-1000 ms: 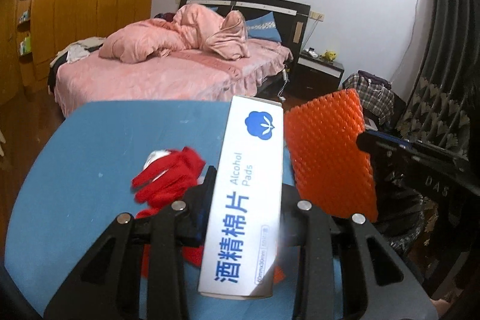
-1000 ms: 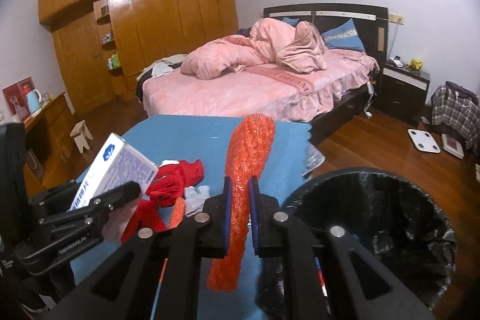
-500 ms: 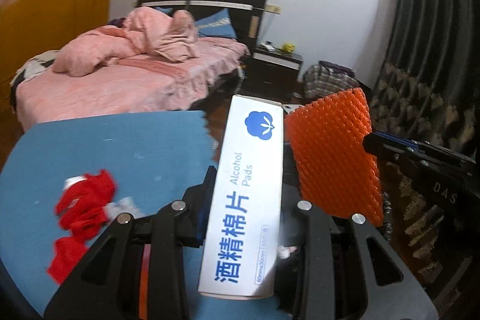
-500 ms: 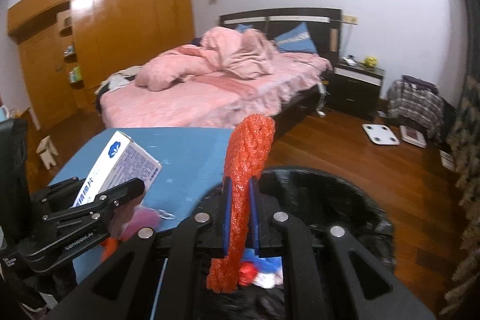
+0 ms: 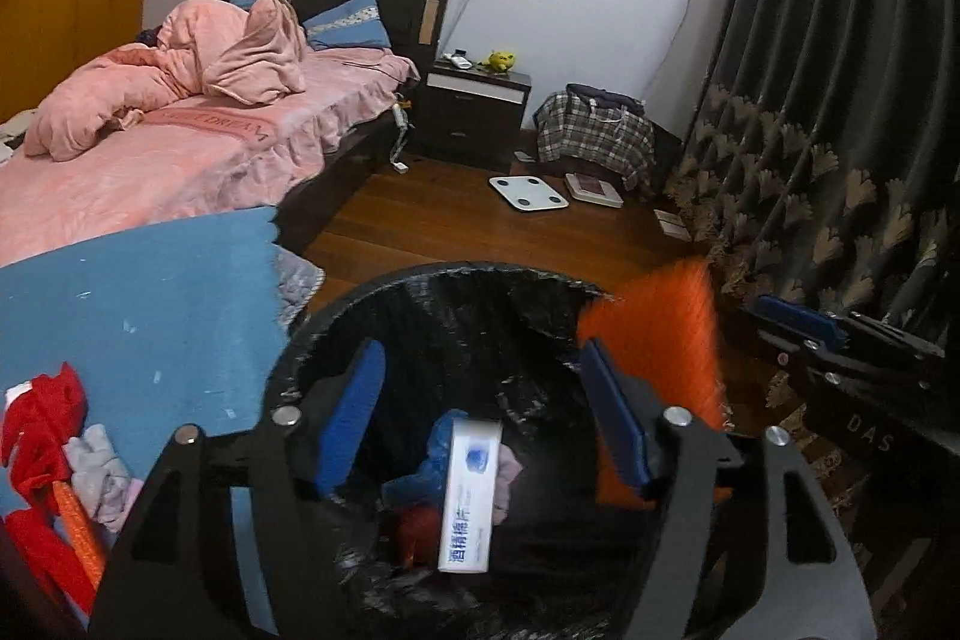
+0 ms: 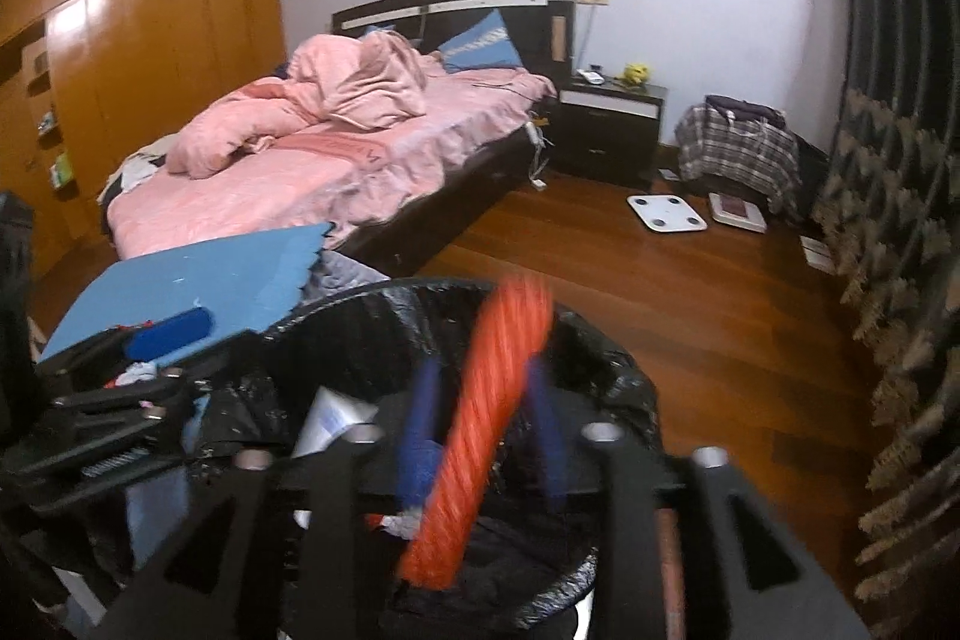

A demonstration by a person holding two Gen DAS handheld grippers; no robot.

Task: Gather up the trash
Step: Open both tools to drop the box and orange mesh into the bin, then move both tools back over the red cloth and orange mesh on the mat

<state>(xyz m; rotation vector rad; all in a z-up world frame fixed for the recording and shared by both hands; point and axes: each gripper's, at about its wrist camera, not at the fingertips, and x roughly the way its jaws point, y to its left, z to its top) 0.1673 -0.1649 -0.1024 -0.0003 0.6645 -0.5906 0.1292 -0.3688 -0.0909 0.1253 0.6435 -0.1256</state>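
Both grippers hang over the black-lined trash bin (image 5: pixel 420 283) (image 6: pixel 606 358). My left gripper (image 5: pixel 480 406) is open, its jaws still spreading, with nothing between them. The white alcohol pads box (image 5: pixel 470 496) (image 6: pixel 327 418) lies below it inside the bin, on other trash. My right gripper (image 6: pixel 483 430) is opening. The orange bubble wrap (image 6: pixel 480 436) (image 5: pixel 654 340) stands between its blue pads (image 6: pixel 420 430), with a gap on either side. The left gripper (image 6: pixel 144 364) shows at the left edge of the right wrist view.
The blue table (image 5: pixel 150 292) lies left of the bin, with red scraps (image 5: pixel 42 430), pale crumpled bits (image 5: pixel 96 466) and an orange strip (image 5: pixel 78 526) on it. Beyond are a pink bed (image 5: pixel 150 160), a white scale (image 5: pixel 528 192) on the wood floor, and a dark curtain (image 5: pixel 840 130).
Both grippers swung right from above the table to above the bin. The left jaws opened and the box dropped into the bin. The right jaws parted from the orange wrap.
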